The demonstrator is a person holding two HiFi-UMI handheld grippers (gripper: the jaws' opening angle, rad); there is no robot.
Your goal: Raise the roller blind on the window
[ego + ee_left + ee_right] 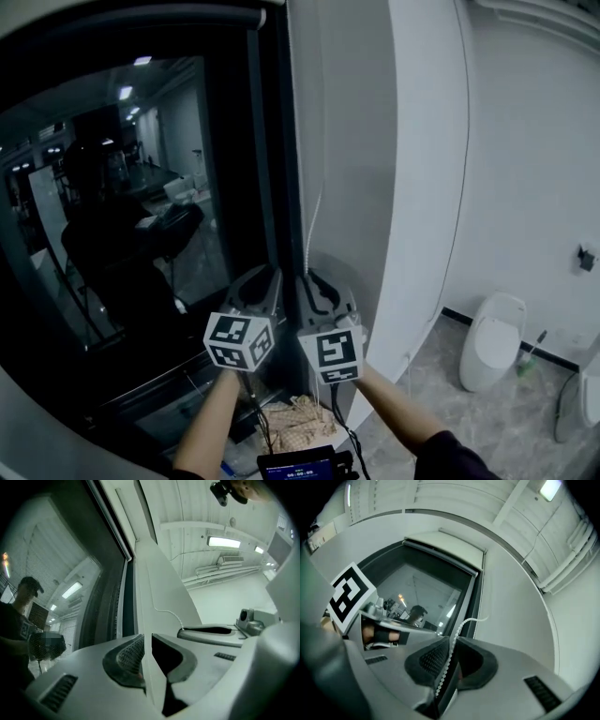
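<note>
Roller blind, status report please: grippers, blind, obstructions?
Left hand-held gripper slightly open, empty. Right hand-held gripper slightly open around bead chain. Roller blind rolled near window top. Nothing obstructing seen.

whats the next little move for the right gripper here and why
Probably close the right gripper on the bead chain, then pull down. The chain runs between its jaws along one pad, with a dark gap to the other, so it looks unclamped. The blind already sits near the top of the window, so a short pull may do.

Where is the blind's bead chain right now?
In the right gripper view, the chain runs between the right tongs, hanging by the window's right edge.
</note>
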